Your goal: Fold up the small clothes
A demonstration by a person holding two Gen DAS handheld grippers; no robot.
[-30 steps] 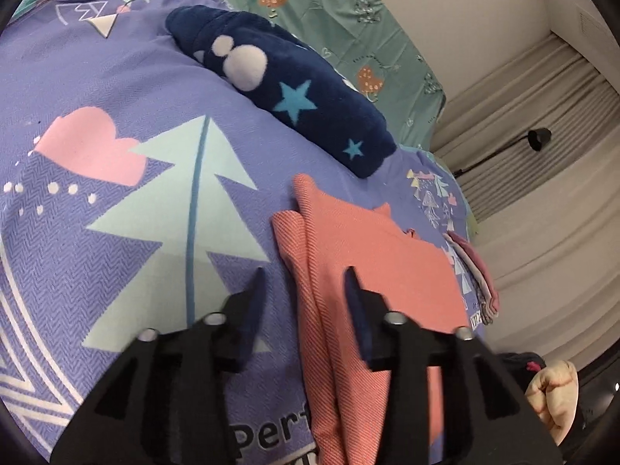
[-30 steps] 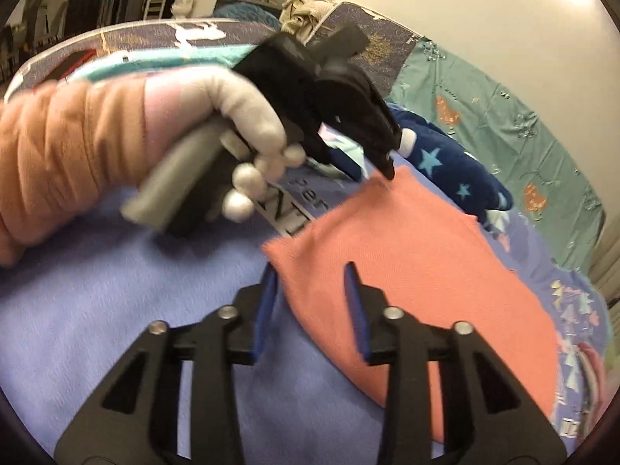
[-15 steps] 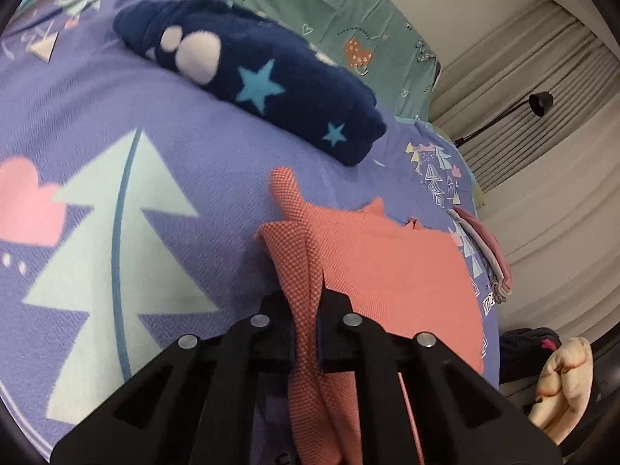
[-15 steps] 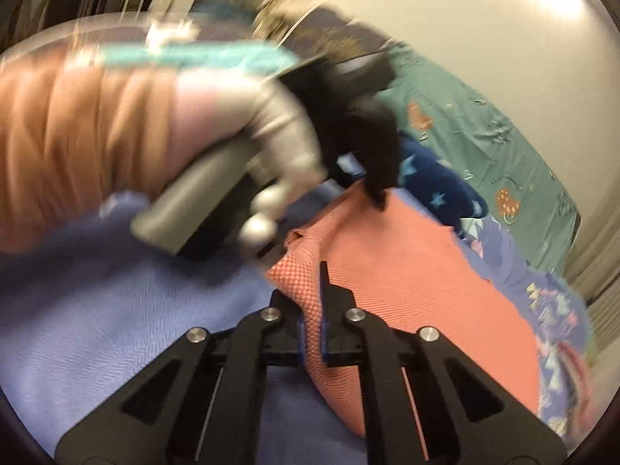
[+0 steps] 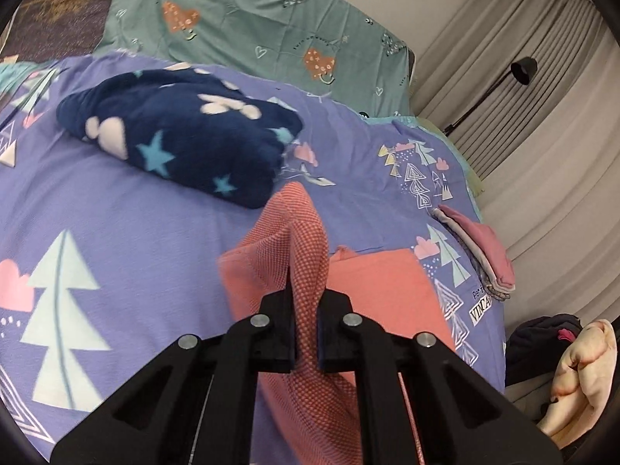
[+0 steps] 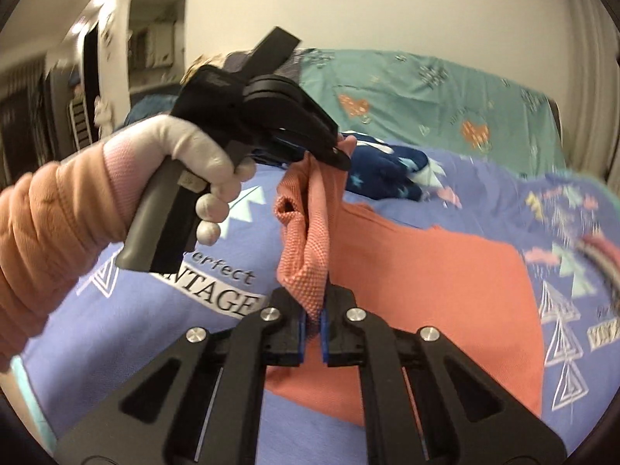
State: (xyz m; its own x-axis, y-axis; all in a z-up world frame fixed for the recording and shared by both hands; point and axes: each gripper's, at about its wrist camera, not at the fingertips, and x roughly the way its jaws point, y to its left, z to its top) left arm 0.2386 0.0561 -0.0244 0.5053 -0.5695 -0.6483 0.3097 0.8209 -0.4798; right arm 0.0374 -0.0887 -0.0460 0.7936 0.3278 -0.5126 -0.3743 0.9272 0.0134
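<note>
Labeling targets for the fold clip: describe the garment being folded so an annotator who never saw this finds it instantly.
Start at the purple bedspread printed with pale trees. Near its middle, just in front of the folded navy star blanket, lies the coral-orange garment. It is the only plain orange piece, and the only one with an edge pinched and lifted by both the left gripper and the right gripper, unlike the small pink folded stack at the bed's edge.

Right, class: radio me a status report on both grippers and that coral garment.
Left gripper and right gripper both shut on the coral garment. One edge lifted, the rest on the bedspread. Navy star blanket lies beyond, apart.
</note>
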